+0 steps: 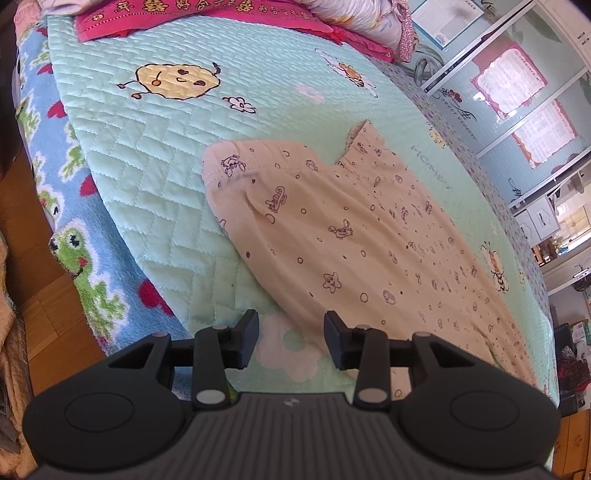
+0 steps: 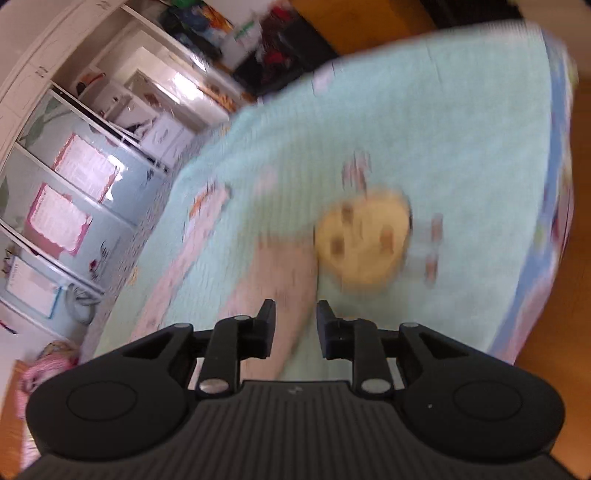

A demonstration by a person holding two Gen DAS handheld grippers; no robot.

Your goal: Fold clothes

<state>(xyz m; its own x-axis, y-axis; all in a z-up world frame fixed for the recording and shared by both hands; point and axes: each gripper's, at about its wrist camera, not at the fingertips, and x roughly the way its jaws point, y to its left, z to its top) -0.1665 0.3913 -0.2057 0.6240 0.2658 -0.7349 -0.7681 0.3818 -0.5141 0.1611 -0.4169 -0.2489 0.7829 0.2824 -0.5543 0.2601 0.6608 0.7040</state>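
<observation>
A cream garment (image 1: 351, 229) printed with small cartoon figures lies flat on the mint quilted bedspread (image 1: 147, 155), stretching from the middle toward the lower right. My left gripper (image 1: 291, 339) hovers over the garment's near edge, open, with nothing between its fingers. The right wrist view is smeared by motion. There the pale pink-cream garment (image 2: 284, 269) runs under my right gripper (image 2: 295, 325), whose jaws stand apart with a clear gap and no cloth pinched. A yellow cartoon face (image 2: 364, 236) on the bedspread lies just beyond the right fingers.
A pink embroidered pillow (image 1: 207, 14) and rolled bedding (image 1: 362, 18) sit at the bed's head. A blue frog-pattern blanket (image 1: 74, 229) hangs over the left side above the wooden floor (image 1: 37, 295). Wardrobe sliding doors (image 1: 517, 92) stand beyond the bed, and shelves (image 2: 147, 92) show in the right view.
</observation>
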